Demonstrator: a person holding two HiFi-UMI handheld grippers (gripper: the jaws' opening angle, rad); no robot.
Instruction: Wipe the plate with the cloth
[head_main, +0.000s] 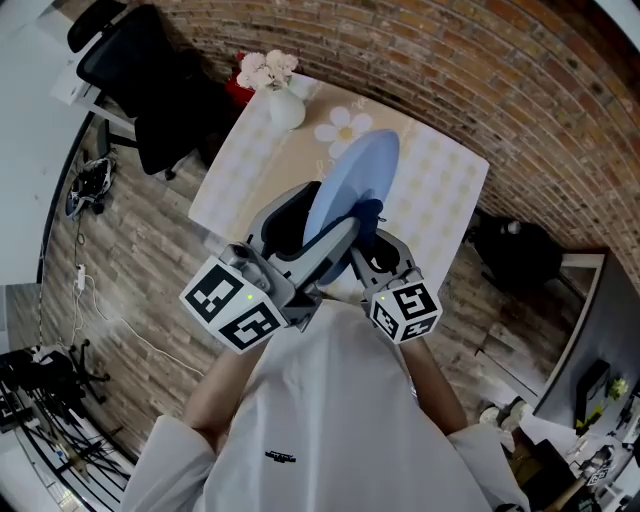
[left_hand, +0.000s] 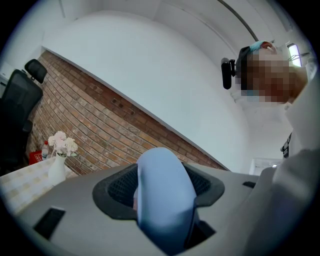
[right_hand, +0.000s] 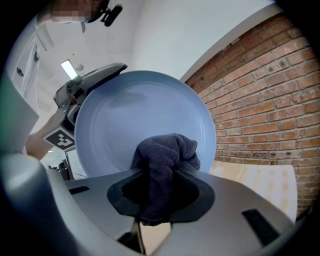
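plate (head_main: 352, 175): one, pale blue, round, held on edge above the table (head_main: 440, 185), rim pointed at its far edge | left gripper (head_main: 318, 245): jaws clamped on plate rim | cloth (right_hand: 162, 160): one, dark, bunched, pinched in right gripper (head_main: 372, 245) jaws, pressed to plate face

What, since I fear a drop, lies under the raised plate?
Below the plate is the table, with a vase of flowers off to one side. The plate covers the table's middle, so anything there cannot be seen.
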